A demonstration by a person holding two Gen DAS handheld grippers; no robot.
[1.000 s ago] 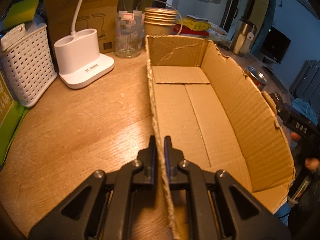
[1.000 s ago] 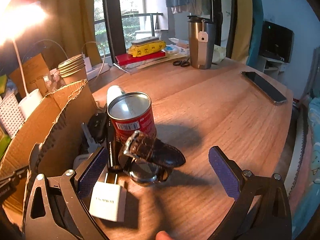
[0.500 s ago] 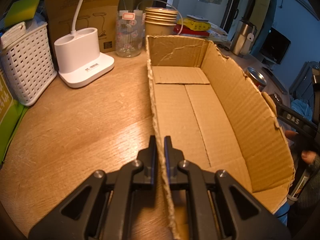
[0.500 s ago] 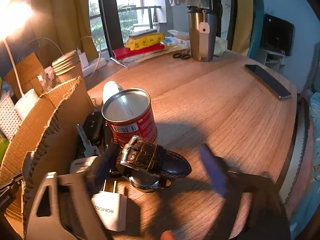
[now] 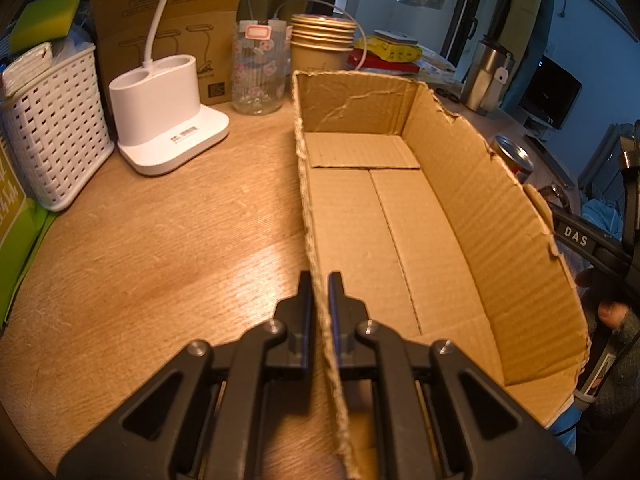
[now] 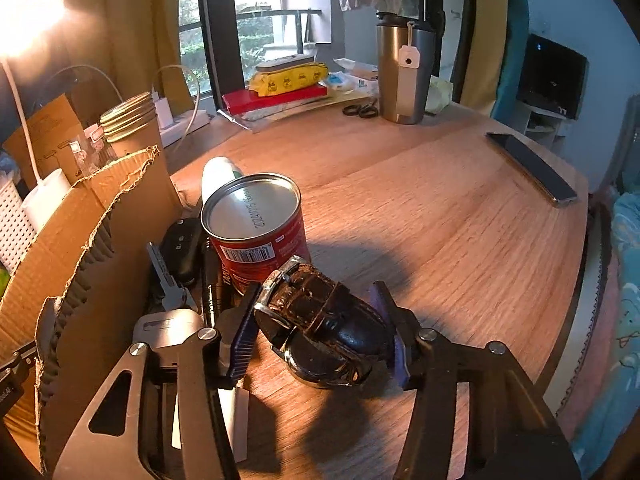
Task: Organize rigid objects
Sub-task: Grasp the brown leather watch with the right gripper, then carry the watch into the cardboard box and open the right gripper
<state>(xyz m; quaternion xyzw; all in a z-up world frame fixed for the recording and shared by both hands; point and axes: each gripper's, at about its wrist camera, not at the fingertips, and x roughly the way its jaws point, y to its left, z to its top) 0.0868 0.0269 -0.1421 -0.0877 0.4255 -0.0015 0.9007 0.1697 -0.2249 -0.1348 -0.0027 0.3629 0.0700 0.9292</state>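
Both of my views are fisheye: straight edges bow outward and the corners fall into black vignette. Warm amber light dominates. In my right view its source is a blown-out lamp glare point(image 6: 24, 12) at upper left, with no detail in the hot spot; cooler daylight enters through the window point(image 6: 256, 24) behind. The can point(image 6: 254, 232) and the watch point(image 6: 324, 328) throw dark shadows rightward and toward me across the table point(image 6: 440, 220). In my left view a soft specular sheen lies on the tabletop point(image 5: 256, 260) ahead of my fingers point(image 5: 305, 312). The box interior point(image 5: 384, 232) is evenly lit. Focus is sharp centrally, softer toward the rims; the far room reads dim and bluish.
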